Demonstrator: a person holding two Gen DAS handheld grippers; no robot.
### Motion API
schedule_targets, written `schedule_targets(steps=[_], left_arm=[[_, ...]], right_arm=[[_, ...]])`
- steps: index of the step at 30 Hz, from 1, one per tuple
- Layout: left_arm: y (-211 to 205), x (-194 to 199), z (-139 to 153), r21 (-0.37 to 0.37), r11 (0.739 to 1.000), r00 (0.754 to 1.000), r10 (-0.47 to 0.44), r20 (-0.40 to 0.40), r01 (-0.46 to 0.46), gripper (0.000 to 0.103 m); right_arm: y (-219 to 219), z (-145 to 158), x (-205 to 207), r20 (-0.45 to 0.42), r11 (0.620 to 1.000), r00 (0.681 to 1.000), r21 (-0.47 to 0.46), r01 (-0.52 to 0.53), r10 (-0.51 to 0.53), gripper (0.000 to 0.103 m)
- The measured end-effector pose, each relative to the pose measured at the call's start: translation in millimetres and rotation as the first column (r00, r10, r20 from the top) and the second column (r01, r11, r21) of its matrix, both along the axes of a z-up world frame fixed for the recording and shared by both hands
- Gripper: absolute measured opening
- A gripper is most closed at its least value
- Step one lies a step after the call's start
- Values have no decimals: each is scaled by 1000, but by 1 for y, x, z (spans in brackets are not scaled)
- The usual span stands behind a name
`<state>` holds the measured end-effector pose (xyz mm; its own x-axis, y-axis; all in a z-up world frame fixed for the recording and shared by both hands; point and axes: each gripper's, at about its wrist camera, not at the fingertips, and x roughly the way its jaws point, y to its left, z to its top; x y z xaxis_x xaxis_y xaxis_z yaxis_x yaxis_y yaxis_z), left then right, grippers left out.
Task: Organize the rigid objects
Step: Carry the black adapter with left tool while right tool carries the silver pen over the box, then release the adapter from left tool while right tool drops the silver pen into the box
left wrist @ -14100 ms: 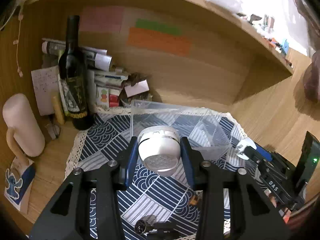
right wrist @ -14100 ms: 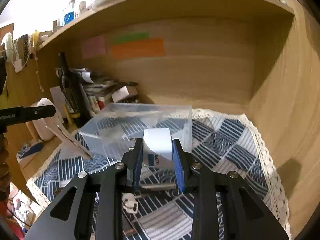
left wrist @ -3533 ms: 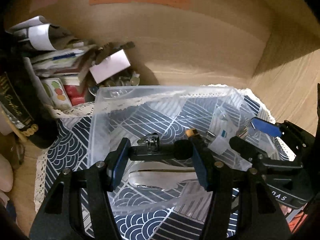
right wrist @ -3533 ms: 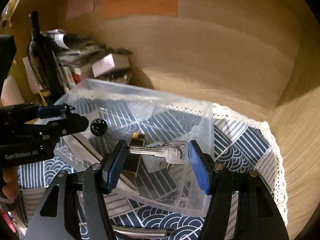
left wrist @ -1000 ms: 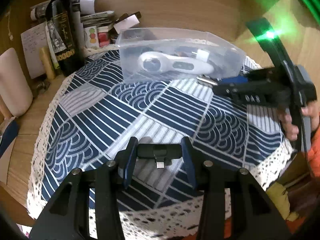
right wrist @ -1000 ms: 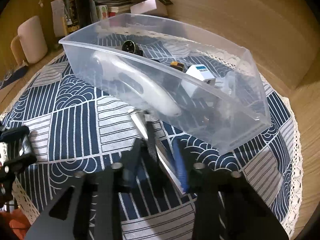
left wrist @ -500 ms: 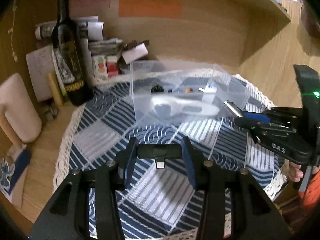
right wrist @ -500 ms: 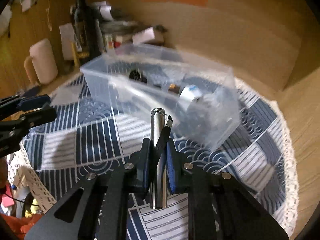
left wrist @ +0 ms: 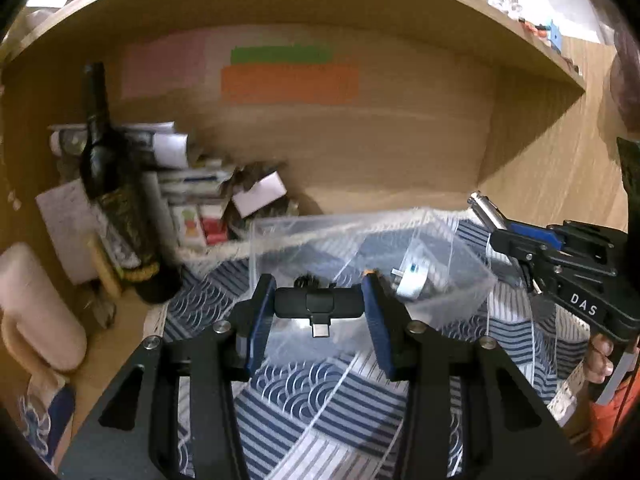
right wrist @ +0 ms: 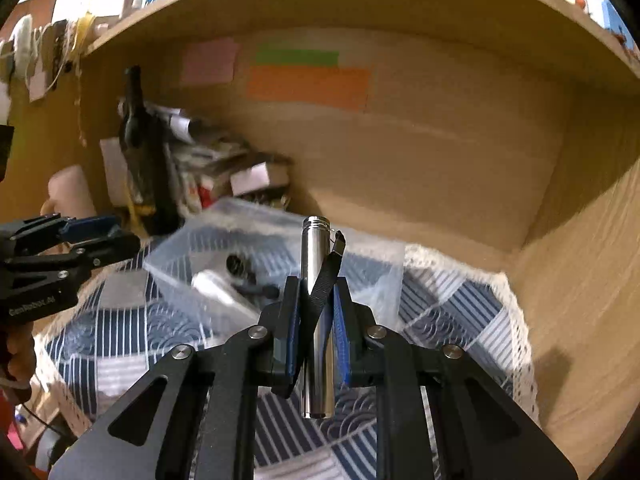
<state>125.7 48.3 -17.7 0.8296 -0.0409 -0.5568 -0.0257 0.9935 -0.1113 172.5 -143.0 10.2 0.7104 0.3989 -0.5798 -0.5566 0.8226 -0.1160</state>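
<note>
My left gripper [left wrist: 319, 309] is shut on a small black USB-C adapter [left wrist: 319, 307], held above the near edge of the clear plastic bin [left wrist: 460, 256]. The bin stands on the blue patterned cloth [left wrist: 320, 404] and holds a white charger [left wrist: 414, 278] and other small items. My right gripper [right wrist: 317, 320] is shut on a silver metal cylinder [right wrist: 317, 304] with a black strap, held upright in front of the bin [right wrist: 384, 268]. The right gripper also shows at the right of the left wrist view [left wrist: 516, 236], and the left gripper at the left of the right wrist view [right wrist: 100, 236].
A dark wine bottle [left wrist: 116, 200] stands at the left, beside stacked papers and boxes [left wrist: 208, 200]. A pink cushioned object [left wrist: 36, 312] lies far left. Wooden shelf walls close in behind [left wrist: 360, 152] and at the right [right wrist: 580, 280]. Coloured sticky notes [left wrist: 288, 76] hang on the back wall.
Both grippers have risen and moved toward the bin with their objects still held. The bin appears closer in both views.
</note>
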Motion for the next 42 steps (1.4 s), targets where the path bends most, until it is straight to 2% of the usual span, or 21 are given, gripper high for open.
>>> schedule_targets(steps=[6, 10, 20, 29, 34, 36, 42], left_arm=[[2, 31, 1, -27, 999, 999, -27, -21, 26, 44], [0, 53, -11, -31, 999, 998, -35, -60, 34, 44], [2, 90, -52, -43, 998, 984, -58, -167, 52, 44], [9, 105, -71, -55, 998, 978, -51, -204, 40, 44], [7, 103, -70, -55, 998, 978, -55, -202, 45, 46], [6, 100, -67, -53, 998, 979, -54, -196, 45, 48], [2, 85, -52, -40, 998, 986, -50, -157, 44, 48]], right_arm=[[10, 1, 26, 1, 1000, 1000, -14, -20, 20, 14], [19, -10, 43, -21, 998, 999, -42, -36, 36, 14], [47, -52, 74, -119, 990, 991, -120, -68, 54, 14], [60, -82, 82, -189, 981, 980, -168, -94, 62, 14], [59, -82, 85, -204, 982, 978, -171, -78, 42, 15], [58, -79, 82, -204, 984, 978, -162, -78, 44, 20], [53, -56, 58, -139, 988, 989, -139, -74, 54, 27]])
